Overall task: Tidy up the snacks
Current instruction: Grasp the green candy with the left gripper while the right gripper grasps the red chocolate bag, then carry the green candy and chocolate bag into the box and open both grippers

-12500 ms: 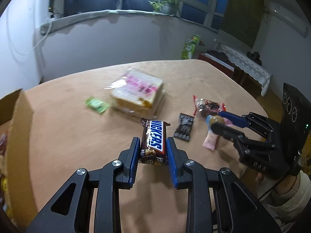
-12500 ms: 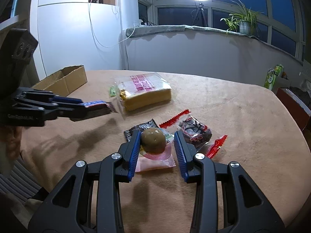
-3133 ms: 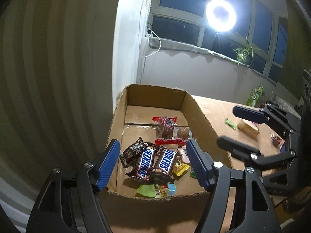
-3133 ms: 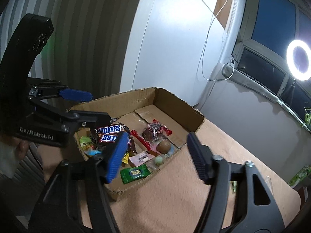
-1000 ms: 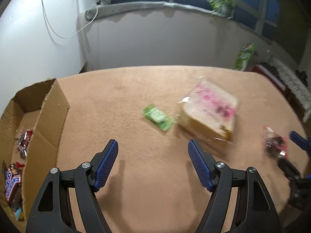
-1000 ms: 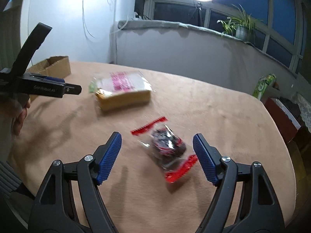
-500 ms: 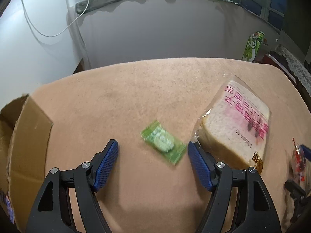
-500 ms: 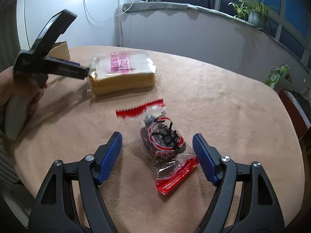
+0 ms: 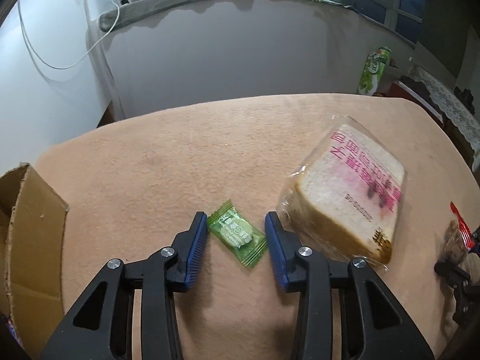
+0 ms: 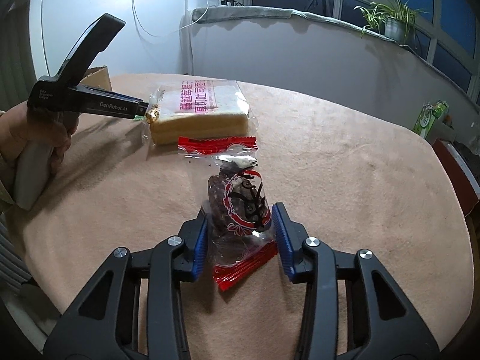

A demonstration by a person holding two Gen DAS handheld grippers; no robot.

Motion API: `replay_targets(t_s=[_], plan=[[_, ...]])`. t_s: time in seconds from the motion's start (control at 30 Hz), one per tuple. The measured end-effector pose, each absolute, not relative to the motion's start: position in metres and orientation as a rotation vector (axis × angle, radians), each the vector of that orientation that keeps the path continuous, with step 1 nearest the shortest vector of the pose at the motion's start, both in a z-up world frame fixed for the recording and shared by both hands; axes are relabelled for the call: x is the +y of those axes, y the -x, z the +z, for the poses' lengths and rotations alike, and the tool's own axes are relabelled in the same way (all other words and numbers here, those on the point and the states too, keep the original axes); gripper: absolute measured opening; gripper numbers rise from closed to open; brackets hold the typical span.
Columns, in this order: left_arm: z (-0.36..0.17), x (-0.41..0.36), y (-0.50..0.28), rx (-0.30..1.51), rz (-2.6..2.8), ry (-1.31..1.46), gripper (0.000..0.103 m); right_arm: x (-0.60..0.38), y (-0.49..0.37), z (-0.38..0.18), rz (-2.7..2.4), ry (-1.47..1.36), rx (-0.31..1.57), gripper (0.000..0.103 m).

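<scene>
Both views are taken close, angled down along gripper fingers onto the table [image 9: 168, 162]; bagged bread [image 9: 348, 198] [image 10: 198, 108] & windowsill wall are shared btwn them.

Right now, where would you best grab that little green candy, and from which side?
Across its plump middle, coming down from above. The green candy lies flat on the table at a slant, its crimped ends thin and floppy. The left gripper already straddles it, jaws closing, pads not yet pressing. The bread sits close on the right, so keep that finger clear.
</scene>
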State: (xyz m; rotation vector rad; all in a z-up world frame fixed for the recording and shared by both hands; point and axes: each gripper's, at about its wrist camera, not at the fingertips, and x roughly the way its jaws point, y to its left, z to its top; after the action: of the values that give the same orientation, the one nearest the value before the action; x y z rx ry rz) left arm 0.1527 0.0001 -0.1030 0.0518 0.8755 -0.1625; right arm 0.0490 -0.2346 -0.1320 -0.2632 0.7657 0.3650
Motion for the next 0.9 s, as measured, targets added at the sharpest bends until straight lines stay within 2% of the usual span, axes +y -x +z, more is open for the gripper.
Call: replay_targets(t_s=[0.53, 0.9], plan=[[-0.078, 0.004, -0.089, 0.784, -0.23, 0.012, 0.034, -0.23, -0.031, -0.124, 0.346, 0.23, 0.708, 0.038], [-0.026, 0.013, -0.049, 0.648, -0.27, 0.002, 0.034, -0.206, -0.001, -0.087, 0.339, 0.27, 0.611, 0.038]])
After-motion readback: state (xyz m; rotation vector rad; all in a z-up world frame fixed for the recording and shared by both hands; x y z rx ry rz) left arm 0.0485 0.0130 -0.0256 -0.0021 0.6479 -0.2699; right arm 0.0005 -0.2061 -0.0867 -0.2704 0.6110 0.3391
